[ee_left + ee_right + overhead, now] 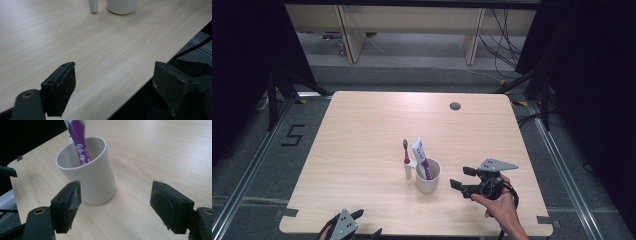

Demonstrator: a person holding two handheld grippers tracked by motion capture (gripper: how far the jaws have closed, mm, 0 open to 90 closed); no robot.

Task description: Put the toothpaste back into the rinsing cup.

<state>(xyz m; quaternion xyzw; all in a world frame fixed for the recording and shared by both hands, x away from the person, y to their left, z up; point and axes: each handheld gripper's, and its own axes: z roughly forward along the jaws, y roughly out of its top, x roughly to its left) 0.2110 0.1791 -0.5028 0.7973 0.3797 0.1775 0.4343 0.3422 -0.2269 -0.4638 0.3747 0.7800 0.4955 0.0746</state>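
Note:
A white cup (428, 177) stands near the middle of the wooden table (362, 135), with a purple and white toothpaste tube (421, 157) leaning inside it. A toothbrush (406, 159) stands upright just left of the cup. My right gripper (461, 178) is open, a short way right of the cup, jaws pointing at it. In the right gripper view the cup (87, 177) and tube (79, 140) sit just beyond the spread jaws. My left gripper (362, 224) is open at the table's near edge, empty. The left gripper view shows the cup's base (122, 6) and the toothbrush's base (93, 6) far off.
A small round grommet hole (455, 106) lies at the table's far right. Wooden furniture legs (348, 32) and cables (504, 40) are on the floor beyond the table. A floor marking "5" (293, 135) is at the left.

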